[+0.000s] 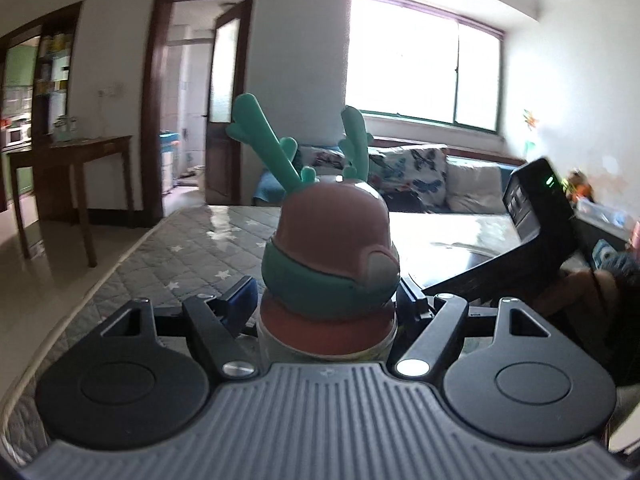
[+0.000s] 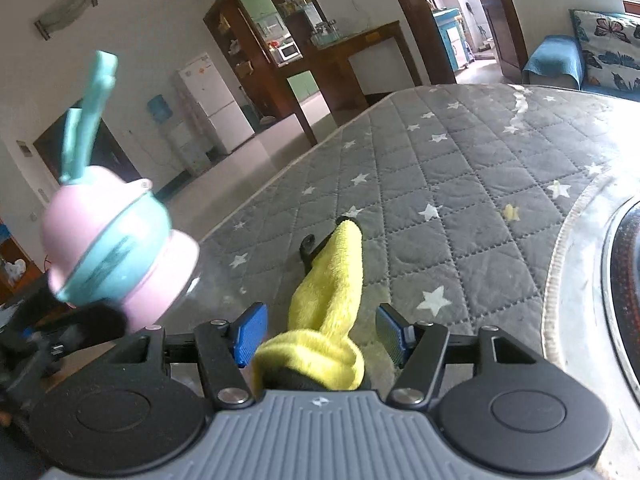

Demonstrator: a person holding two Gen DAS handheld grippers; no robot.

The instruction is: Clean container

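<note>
Only the right wrist view shows the right gripper (image 2: 318,334) spread around a yellow cloth (image 2: 334,300), while the left gripper (image 1: 328,304) clenches the antlered pink bottle (image 1: 334,240) above a grey star-quilted mattress (image 1: 200,248) beside a sofa (image 1: 460,188).

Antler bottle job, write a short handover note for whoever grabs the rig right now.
Left gripper: shut on the antler bottle, held upright above the star-quilted table, lid still on.
Right gripper: the yellow cloth sits between its blue pads, draped over a dark tool; the pads look apart, so the grip is unclear.
Done: both items picked up.
Left: bring the cloth to the bottle and wipe it; they are apart now.
</note>
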